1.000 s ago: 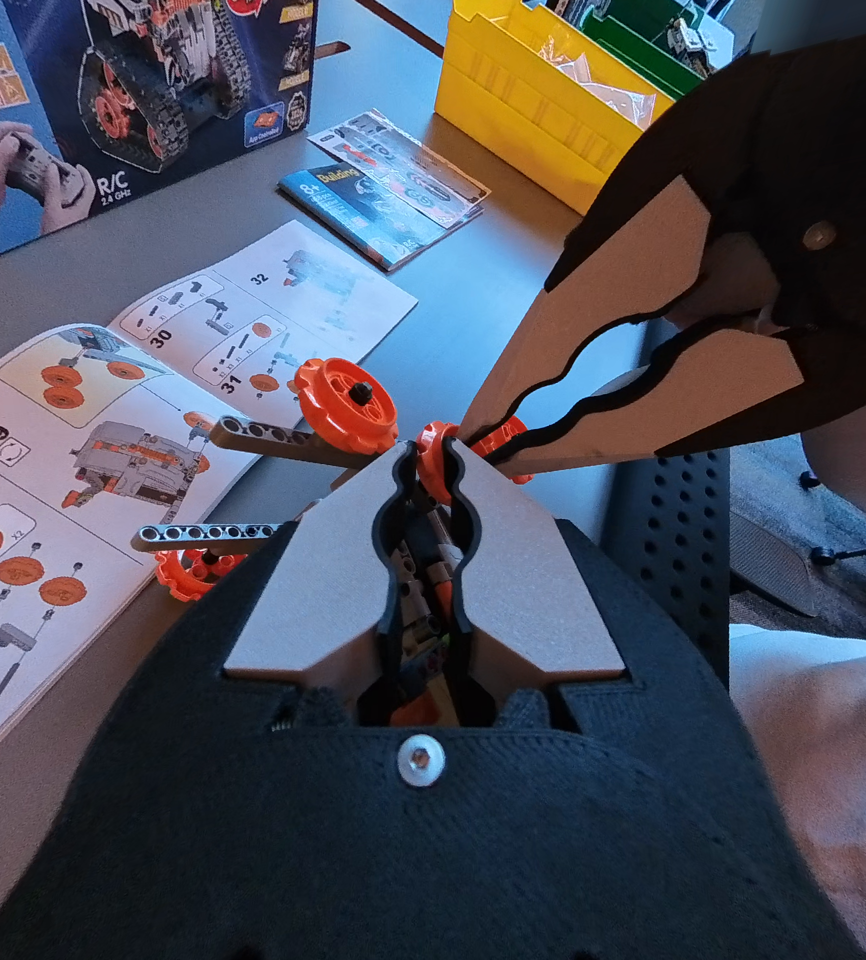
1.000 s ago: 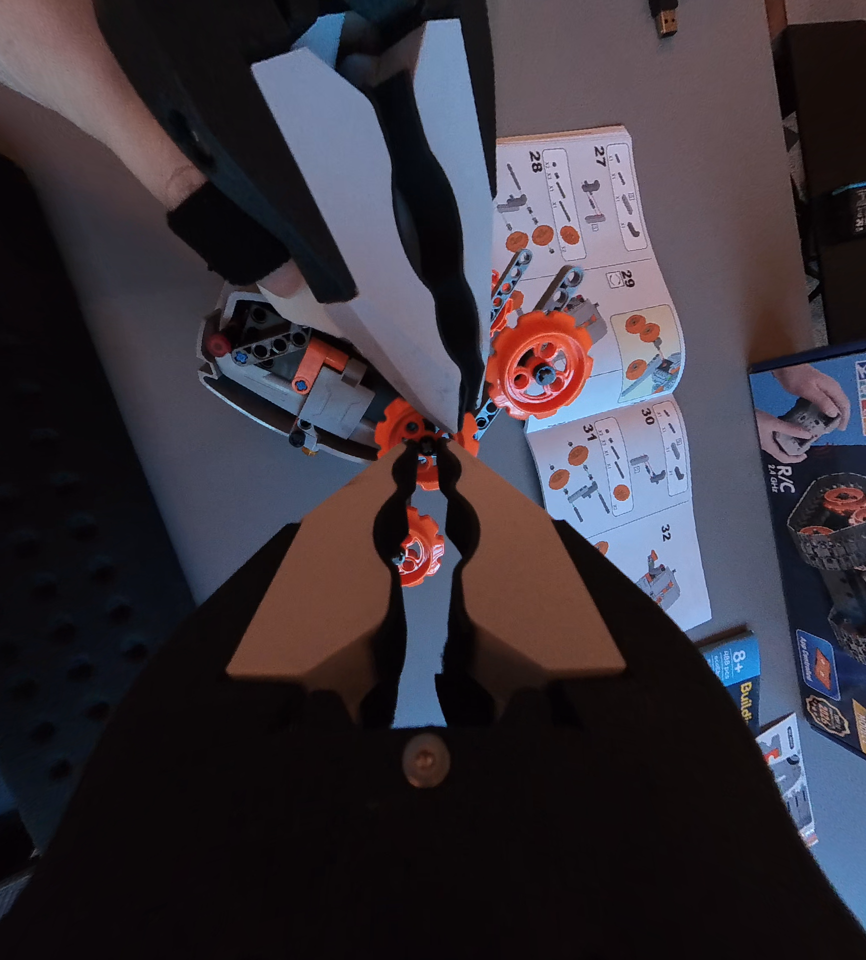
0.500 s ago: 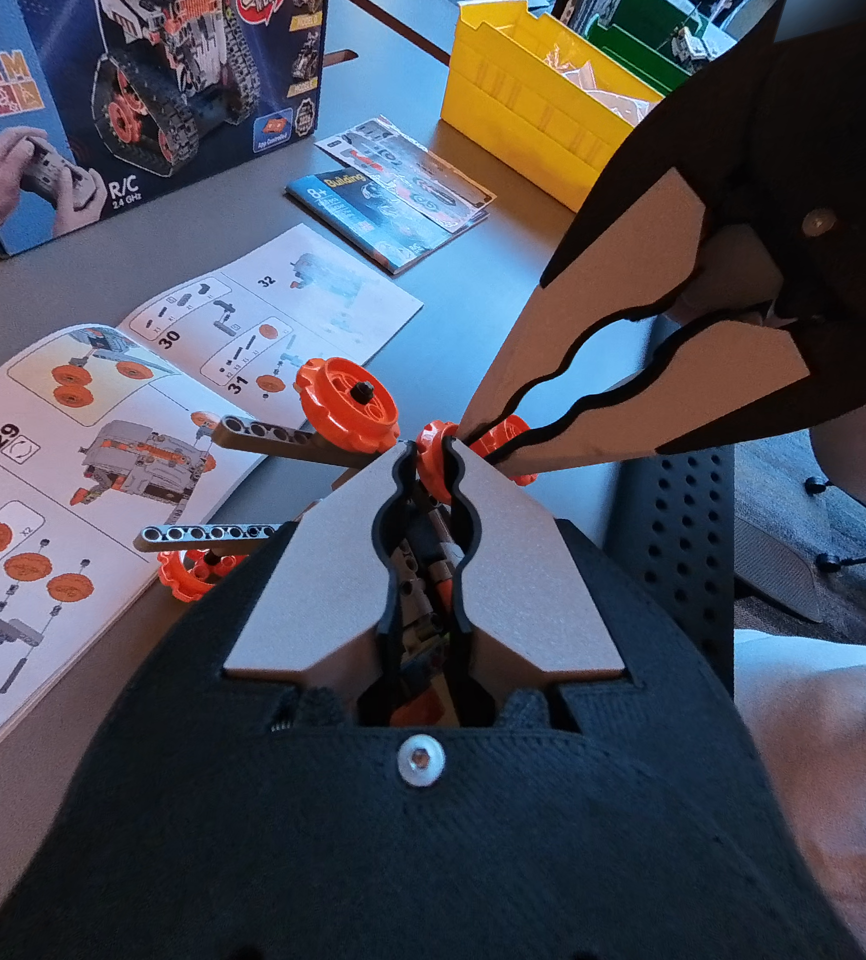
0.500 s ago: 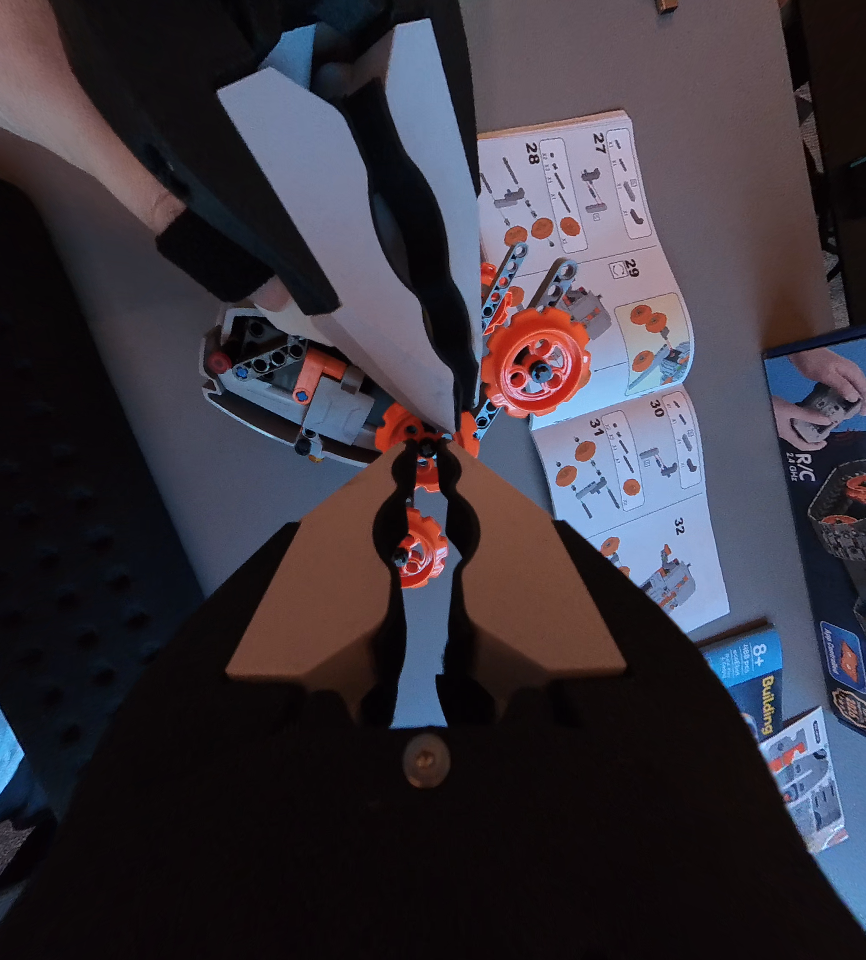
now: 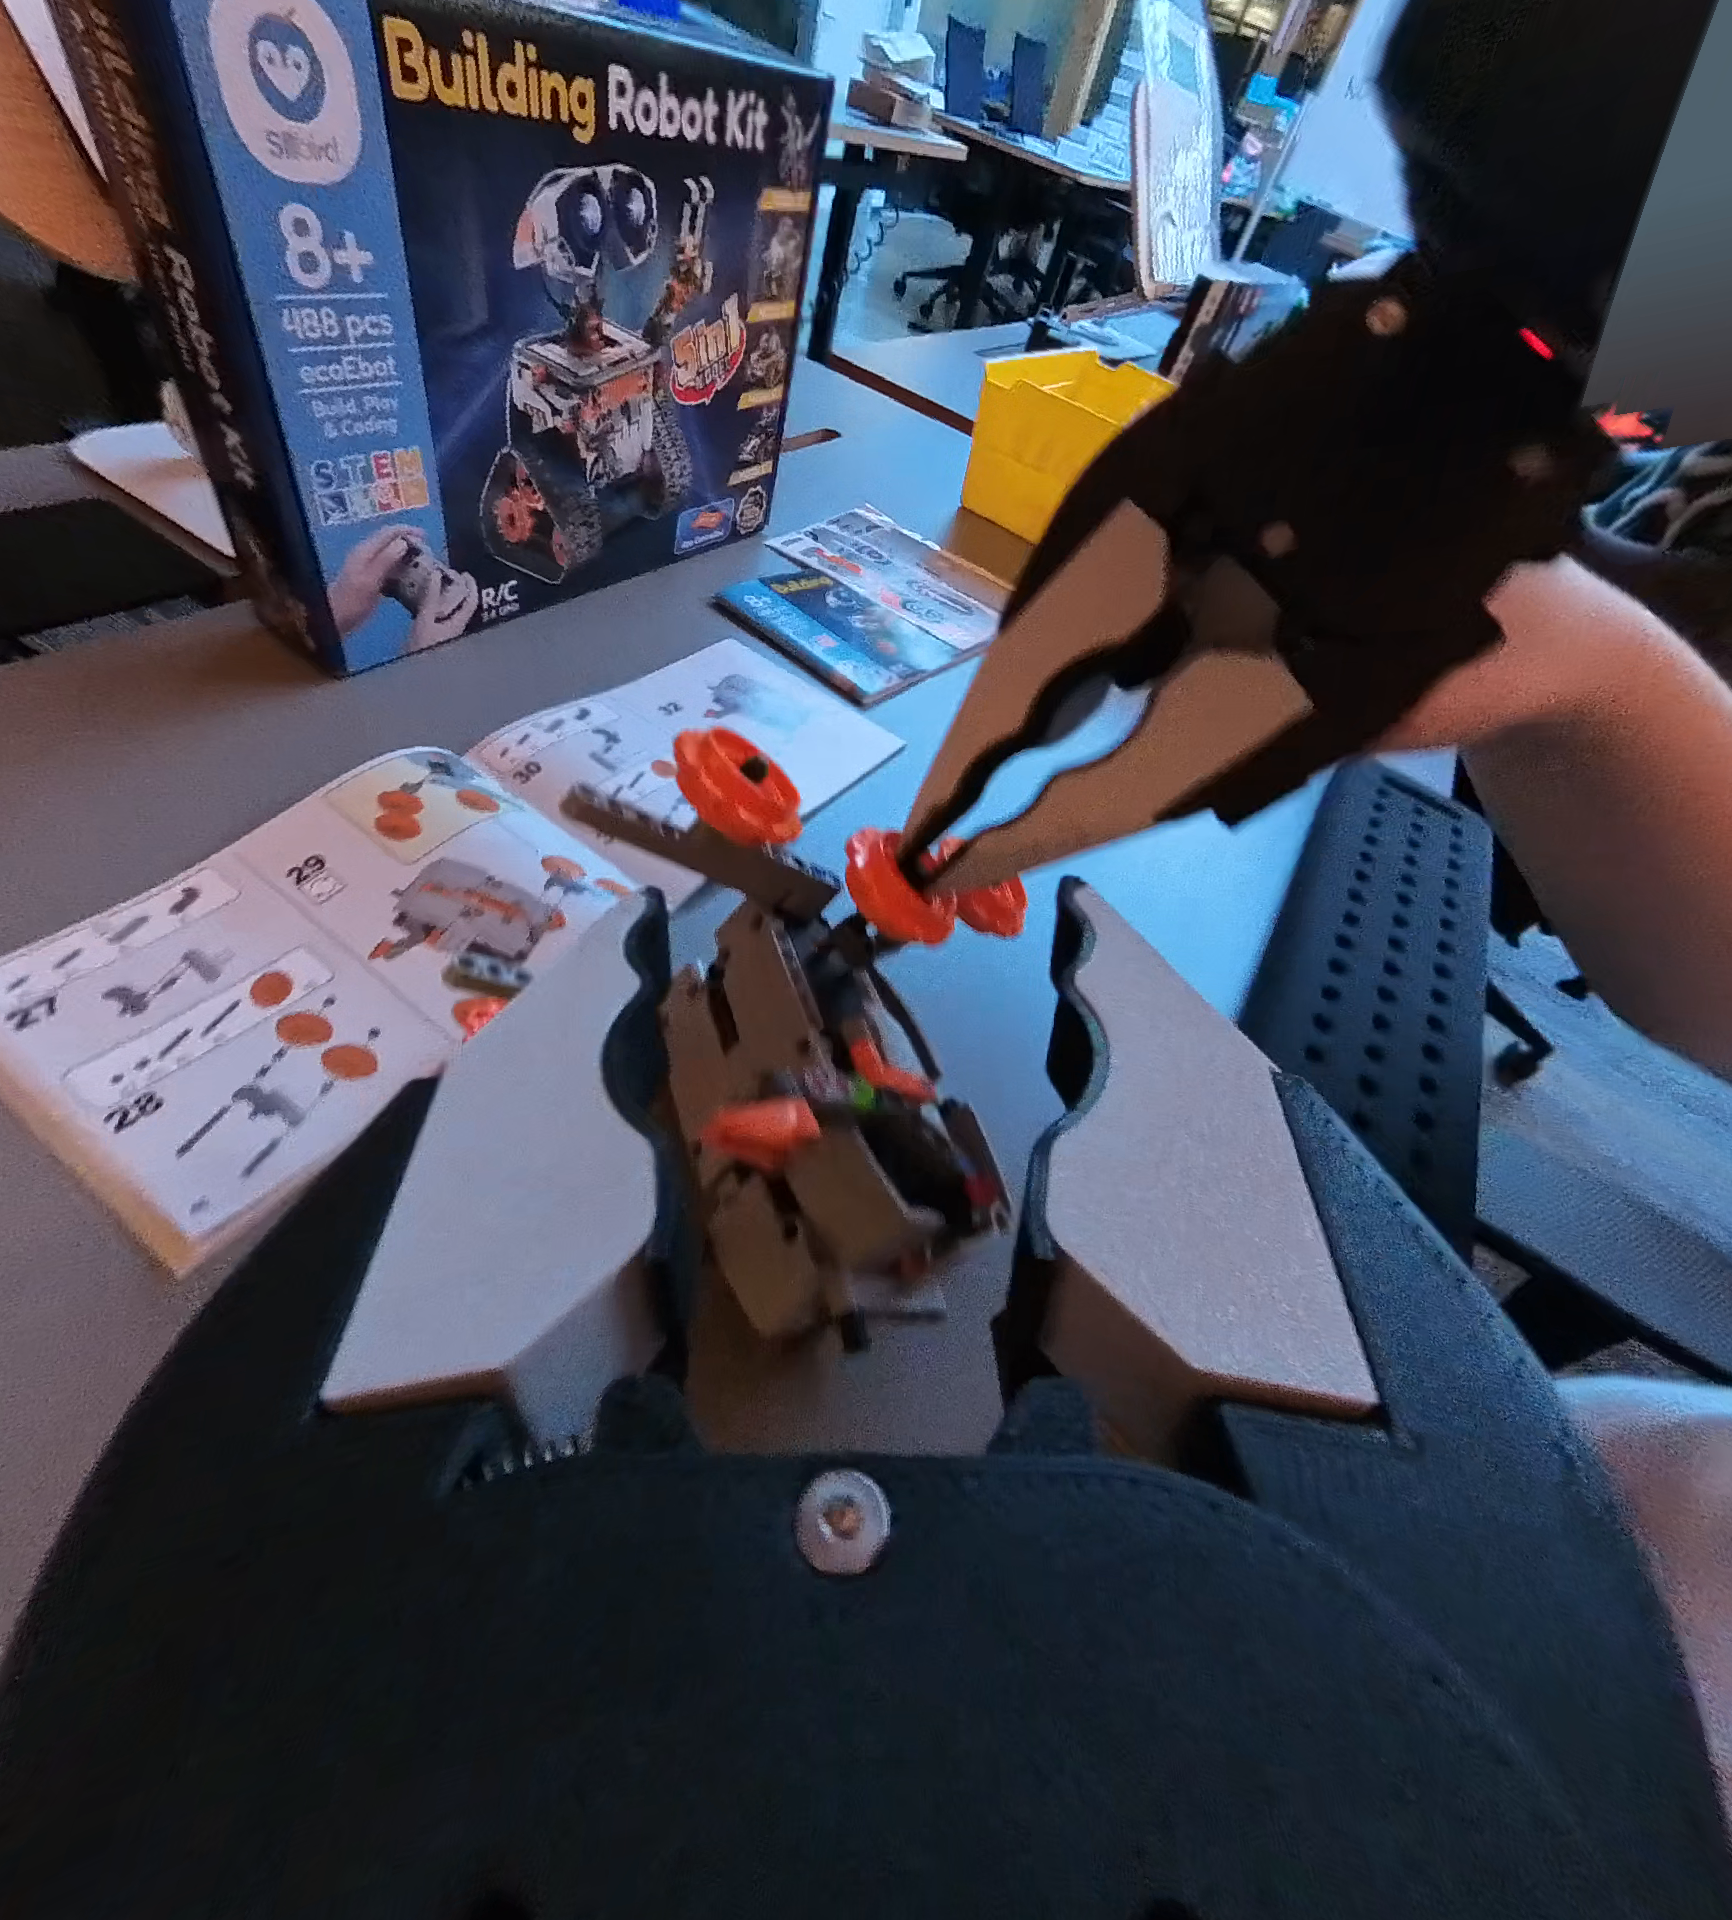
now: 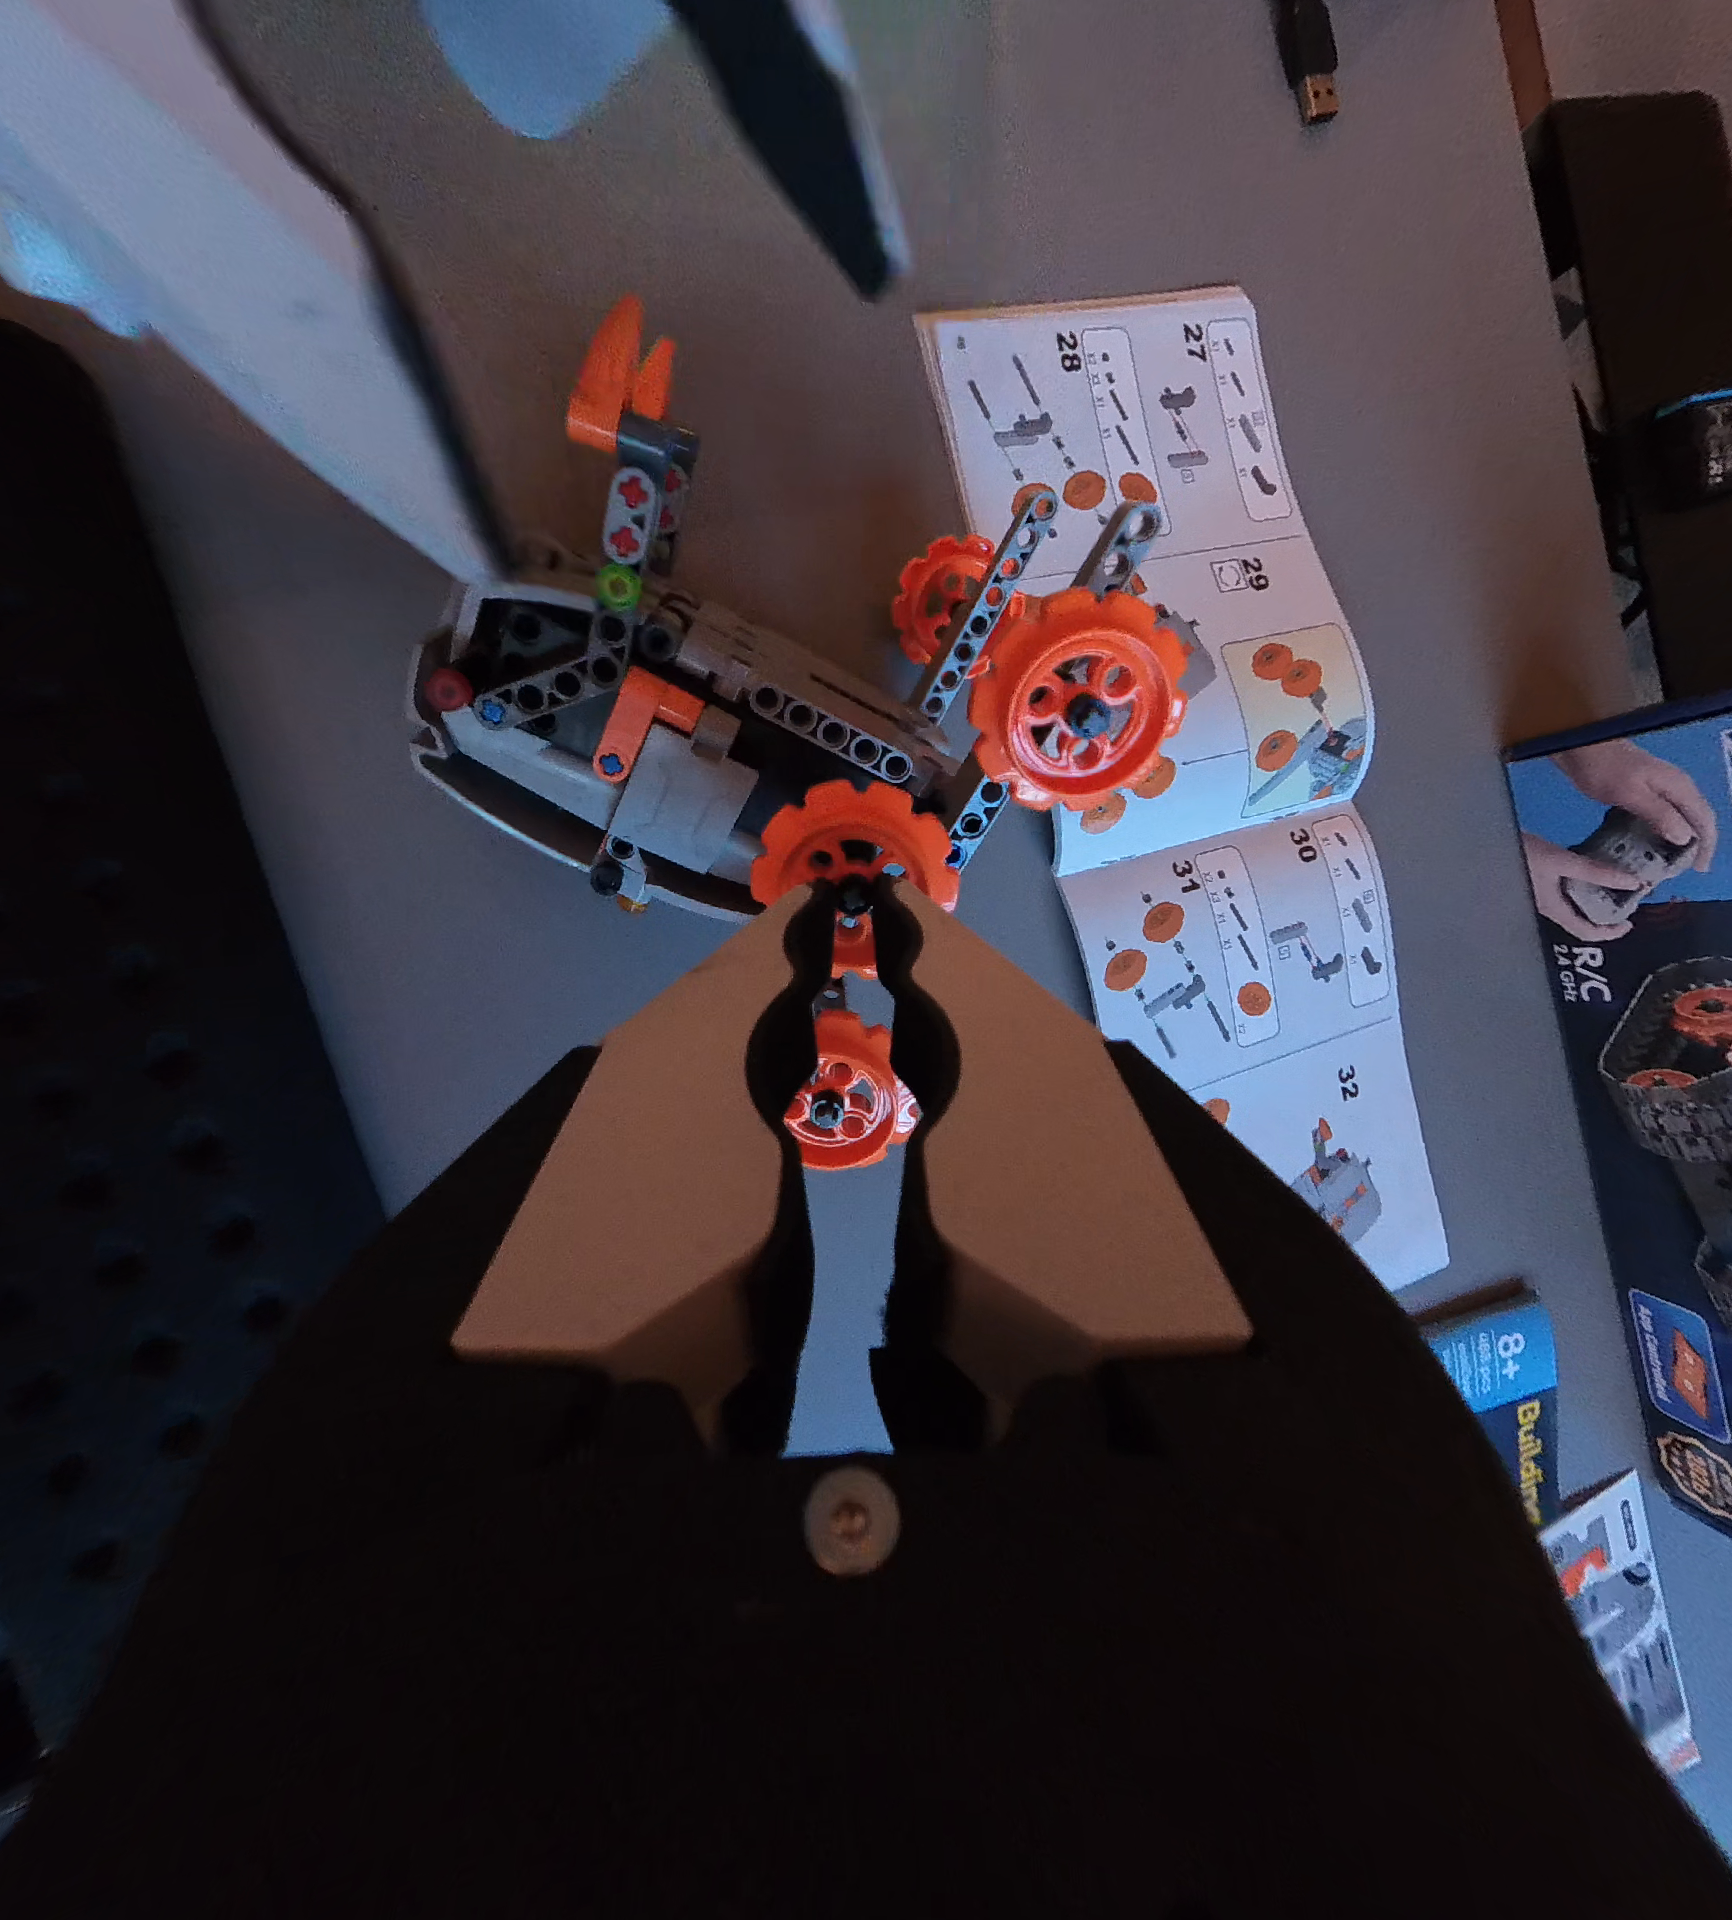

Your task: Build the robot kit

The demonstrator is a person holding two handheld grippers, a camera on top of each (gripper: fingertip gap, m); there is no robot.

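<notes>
A grey, black and orange brick-built model (image 6: 675, 717) lies on the grey table (image 6: 1101, 156), with a large orange toothed wheel (image 6: 1085, 717) on a beam. My left gripper (image 5: 851, 904) is open, its jaws standing either side of the model (image 5: 810, 1122) without touching it. Its blurred fingers (image 6: 197, 291) show at the top left of the right wrist view. My right gripper (image 6: 846, 899) is shut on the black axle pin at the hub of another orange wheel (image 6: 854, 847) at the model's end. It also shows in the left wrist view (image 5: 919, 868).
An open instruction booklet (image 6: 1205, 623) lies beside the model. The blue kit box (image 5: 488, 343) stands behind it, with leaflets (image 5: 862, 613) and a yellow bin (image 5: 1049, 436) farther right. A black perforated chair (image 5: 1361, 987) is off the table's edge. A small orange wheel (image 6: 846, 1107) sits under my right fingers. Spacing between my two grippers at the tips: around 8 centimetres.
My left gripper has opened, let go of the model and drawn back. The model now lies free on the table. My right gripper still pinches the wheel's pin.
</notes>
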